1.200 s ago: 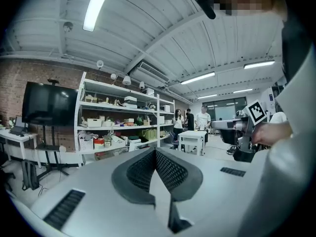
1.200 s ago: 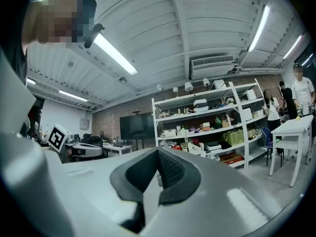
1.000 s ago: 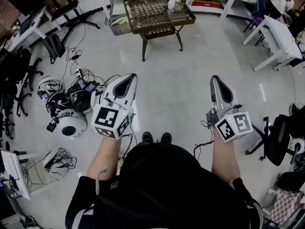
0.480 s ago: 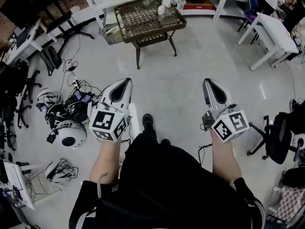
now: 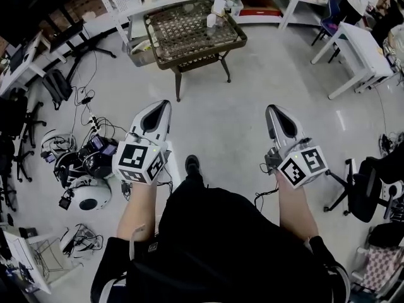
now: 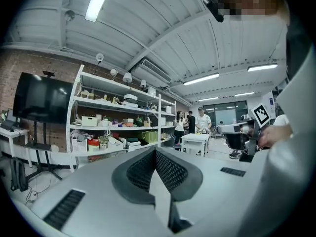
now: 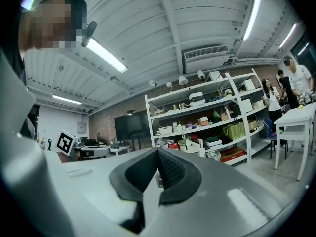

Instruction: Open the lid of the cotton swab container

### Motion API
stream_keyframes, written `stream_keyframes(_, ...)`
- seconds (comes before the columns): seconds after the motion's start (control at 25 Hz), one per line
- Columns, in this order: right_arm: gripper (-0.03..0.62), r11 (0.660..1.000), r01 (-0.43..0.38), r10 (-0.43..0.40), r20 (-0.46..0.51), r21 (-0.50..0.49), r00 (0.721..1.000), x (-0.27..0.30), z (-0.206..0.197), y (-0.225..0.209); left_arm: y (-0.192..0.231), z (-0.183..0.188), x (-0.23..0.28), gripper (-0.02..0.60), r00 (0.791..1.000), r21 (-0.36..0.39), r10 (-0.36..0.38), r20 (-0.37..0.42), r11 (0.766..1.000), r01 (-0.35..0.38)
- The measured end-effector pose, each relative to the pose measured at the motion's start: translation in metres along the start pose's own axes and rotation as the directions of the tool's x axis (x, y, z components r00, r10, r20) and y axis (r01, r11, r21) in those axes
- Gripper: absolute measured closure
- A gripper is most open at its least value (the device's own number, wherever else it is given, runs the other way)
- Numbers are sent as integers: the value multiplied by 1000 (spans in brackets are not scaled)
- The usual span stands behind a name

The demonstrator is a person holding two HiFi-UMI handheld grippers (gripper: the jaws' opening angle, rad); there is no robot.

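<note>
Brown wicker table, pale grey floor, white shelving

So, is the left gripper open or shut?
Shut. The left gripper shows both jaws meeting at the tip in its own view, with nothing between them.

Look: cotton swab container — small, pale, standing upright.
Lid: too far off for you to tell.
Place: at your 12 o'clock, on the wicker table — toward the tabletop's 1 o'clock corner.
</note>
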State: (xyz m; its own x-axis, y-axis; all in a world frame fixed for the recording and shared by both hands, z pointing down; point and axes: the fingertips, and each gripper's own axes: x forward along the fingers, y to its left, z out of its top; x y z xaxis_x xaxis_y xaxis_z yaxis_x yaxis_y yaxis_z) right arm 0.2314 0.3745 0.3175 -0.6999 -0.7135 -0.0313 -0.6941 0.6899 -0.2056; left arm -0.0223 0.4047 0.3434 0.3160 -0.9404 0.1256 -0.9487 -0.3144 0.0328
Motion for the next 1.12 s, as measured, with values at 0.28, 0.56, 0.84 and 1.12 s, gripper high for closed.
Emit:
stream_keyframes(0.28, 585, 1000, 27, -27, -30, -1, 999, 103, 3, -8, 72, -3, 58, 584, 998, -23, -55, -38, 998, 54)
stream_keyframes(0.56, 585, 999, 18, -17, -44, 31, 999, 189, -12, 0, 132, -7, 102, 584, 992, -45, -109, -58, 993, 107)
stream_keyframes(0.84, 585, 998, 41, -38, -67, 37, 997, 224, -18, -21, 161, -7, 133, 584, 991, -58, -120, -61, 991, 117)
stream_keyframes(1.12, 585, 997, 12, -6, -86, 73, 996, 269, -32, -47, 182, -9, 173, 584, 990, -94, -120, -75, 989, 113)
